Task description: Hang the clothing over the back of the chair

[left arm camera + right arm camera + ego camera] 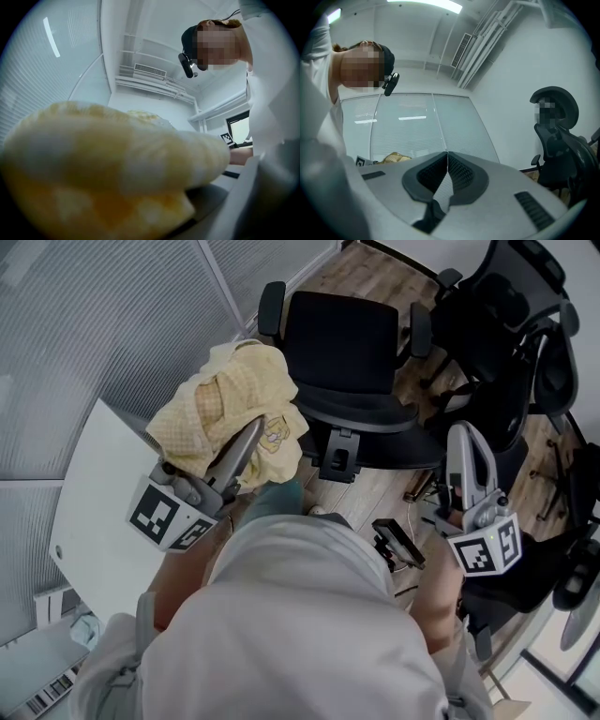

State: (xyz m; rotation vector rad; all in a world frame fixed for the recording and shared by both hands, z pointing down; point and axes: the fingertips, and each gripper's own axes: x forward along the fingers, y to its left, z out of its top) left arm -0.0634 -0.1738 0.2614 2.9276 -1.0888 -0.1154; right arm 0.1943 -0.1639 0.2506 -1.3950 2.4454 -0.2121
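Note:
A bunched pale yellow checked garment (220,413) hangs from my left gripper (249,432), which is shut on it just left of the black office chair (342,338). The chair's backrest (366,416) faces me, its top edge bare. In the left gripper view the yellow cloth (112,168) fills the lower picture and hides the jaws. My right gripper (466,439) is held right of the chair, shut with nothing in it. In the right gripper view the right gripper (446,158) has its pads pressed together, and a bit of the garment (396,157) shows at far left.
A white table (94,512) stands at the left against a glass wall with blinds (112,324). Other black office chairs (511,329) crowd the right side, one also in the right gripper view (560,140). Wood floor (375,488) lies under the chair.

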